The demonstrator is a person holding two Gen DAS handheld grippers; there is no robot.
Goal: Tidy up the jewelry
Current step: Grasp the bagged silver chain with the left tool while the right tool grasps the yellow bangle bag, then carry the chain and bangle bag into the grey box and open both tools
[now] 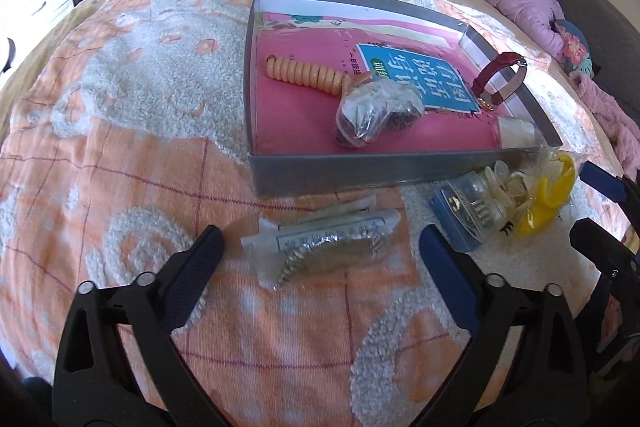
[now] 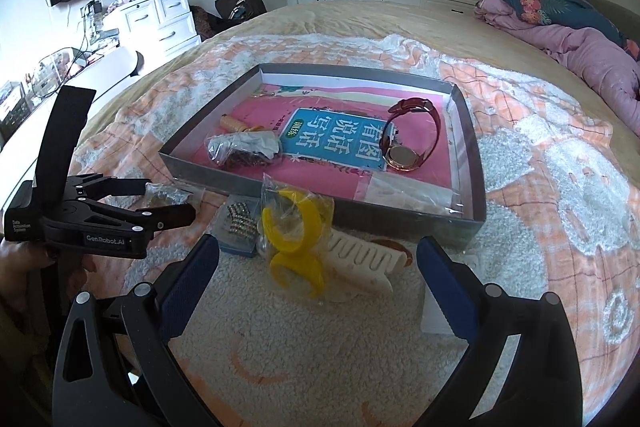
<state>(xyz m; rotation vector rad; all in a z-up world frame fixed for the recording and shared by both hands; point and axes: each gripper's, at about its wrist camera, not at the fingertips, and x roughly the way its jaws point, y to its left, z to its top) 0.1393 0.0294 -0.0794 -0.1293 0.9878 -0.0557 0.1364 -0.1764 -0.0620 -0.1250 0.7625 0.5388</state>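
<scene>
Grippers both stand with fingers spread wide, pinching nothing. In the left wrist view, the left gripper (image 1: 320, 259) sits low at the frame's bottom, angled down over a bagged chain (image 1: 328, 247) lying between its fingertips on the blanket (image 1: 120, 155). The right gripper (image 2: 318, 259) fills the lower part of its own view, aimed at a yellow clip (image 2: 296, 239) and a white claw clip (image 2: 364, 259). Beyond them the grey tray (image 2: 400, 217) holds a red-strapped watch (image 2: 408, 135).
</scene>
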